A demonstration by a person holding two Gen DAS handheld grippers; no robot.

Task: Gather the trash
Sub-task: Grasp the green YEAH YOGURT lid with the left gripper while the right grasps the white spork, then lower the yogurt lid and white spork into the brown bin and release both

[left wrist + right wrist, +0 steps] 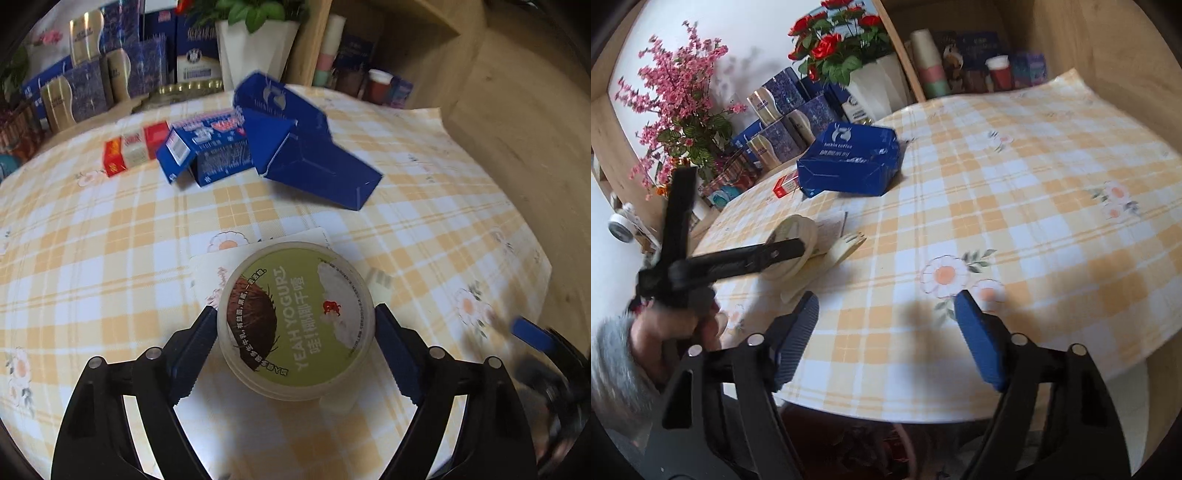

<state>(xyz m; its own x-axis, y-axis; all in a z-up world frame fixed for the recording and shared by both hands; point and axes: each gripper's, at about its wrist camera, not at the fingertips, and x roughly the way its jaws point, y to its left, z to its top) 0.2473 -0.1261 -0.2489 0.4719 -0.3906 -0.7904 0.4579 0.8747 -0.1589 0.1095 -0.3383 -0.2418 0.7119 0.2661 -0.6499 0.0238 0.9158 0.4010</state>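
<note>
Round pale plastic yogurt tub (295,325) on checked table (110,240), flanked by left tool (295,328) pads seemingly touching its rim; light, slick, crushable, so squeeze gently mid-wall; right tool (886,314) apart, empty.

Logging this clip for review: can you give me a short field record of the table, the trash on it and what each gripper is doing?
surface: table with yellow plaid floral cloth
left gripper: fingers on both sides of the yogurt tub, at its rim; firm grip not certain
right gripper: open, nothing between the fingers, over bare cloth
under tub: white card
other trash: blue coffee bag on its side, opened blue carton, red and white boxes
beside tub: cream plastic spoon
</note>
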